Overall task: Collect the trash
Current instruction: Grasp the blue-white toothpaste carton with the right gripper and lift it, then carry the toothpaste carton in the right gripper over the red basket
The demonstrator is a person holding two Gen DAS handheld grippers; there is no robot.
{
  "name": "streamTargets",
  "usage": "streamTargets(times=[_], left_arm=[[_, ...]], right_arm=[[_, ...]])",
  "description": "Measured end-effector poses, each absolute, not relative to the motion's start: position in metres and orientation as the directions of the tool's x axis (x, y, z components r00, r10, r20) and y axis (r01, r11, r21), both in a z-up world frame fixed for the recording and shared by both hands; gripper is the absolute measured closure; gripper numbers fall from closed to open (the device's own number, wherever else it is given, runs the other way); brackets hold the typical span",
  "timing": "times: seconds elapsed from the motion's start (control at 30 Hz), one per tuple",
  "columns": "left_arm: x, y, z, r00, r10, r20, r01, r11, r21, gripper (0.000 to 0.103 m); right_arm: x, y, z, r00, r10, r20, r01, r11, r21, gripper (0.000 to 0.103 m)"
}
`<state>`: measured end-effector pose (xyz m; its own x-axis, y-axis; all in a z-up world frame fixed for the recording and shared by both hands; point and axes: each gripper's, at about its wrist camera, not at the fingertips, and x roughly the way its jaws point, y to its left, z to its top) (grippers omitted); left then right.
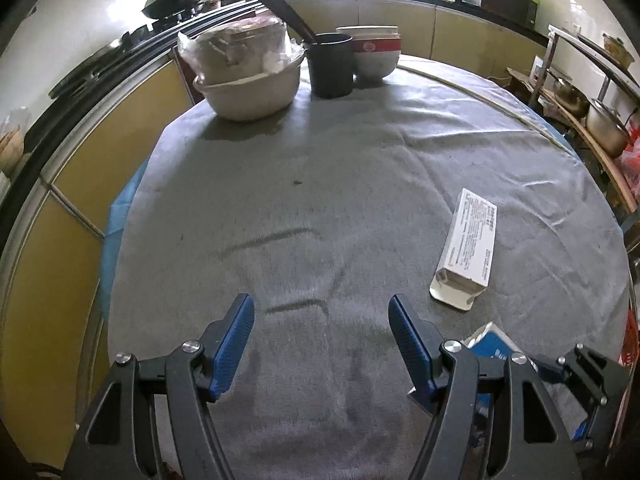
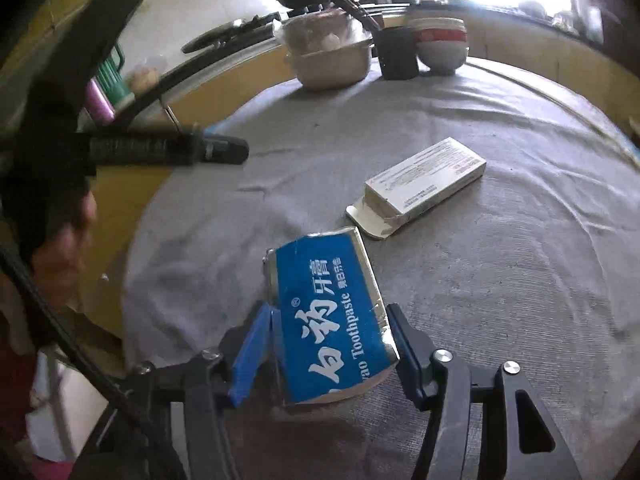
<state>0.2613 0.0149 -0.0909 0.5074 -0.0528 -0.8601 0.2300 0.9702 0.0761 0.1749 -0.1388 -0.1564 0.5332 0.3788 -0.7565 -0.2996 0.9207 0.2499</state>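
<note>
A round table point(image 1: 320, 184) under a grey cloth point(image 2: 480, 280) fills both views. At its far edge stand a covered basin point(image 1: 248, 88), a dark cup point(image 1: 331, 65) and stacked bowls point(image 1: 374, 54). A white carton point(image 2: 426, 184) lies flat near the middle. The right gripper point(image 2: 326, 344) has its jaws pinching a blue toothpaste box point(image 2: 328, 316). The left gripper point(image 1: 322, 340) hangs over bare cloth, jaws spread and holding nothing.

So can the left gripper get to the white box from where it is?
Probably yes. The left gripper is open and empty, and only bare tablecloth lies between it and the white box.
</note>
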Motion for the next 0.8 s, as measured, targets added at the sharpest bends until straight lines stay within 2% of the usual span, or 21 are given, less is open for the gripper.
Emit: streamTargets(times=[0.17,0.47,0.8], left_arm=[[0.269,-0.014,-0.086,0.5,-0.074,-0.863,0.309,0.946,0.098,0.033],[0.282,-0.098,-0.107,0.452,-0.113,-0.885,0.458,0.881,0.121,0.033],[0.287,-0.139,-0.133,0.406,-0.135,-0.904,0.491,0.867,0.091,0.033]], right_arm=[[0.158,-0.164,-0.15,0.571,0.343,-0.746,-0.238,0.939,0.249,0.043],[0.115,-0.259,-0.132,0.659,0.228,-0.717,-0.012,0.956,0.293,0.043],[0.076,-0.321,-0.126,0.717,0.184,-0.673,0.13,0.913,0.387,0.043]])
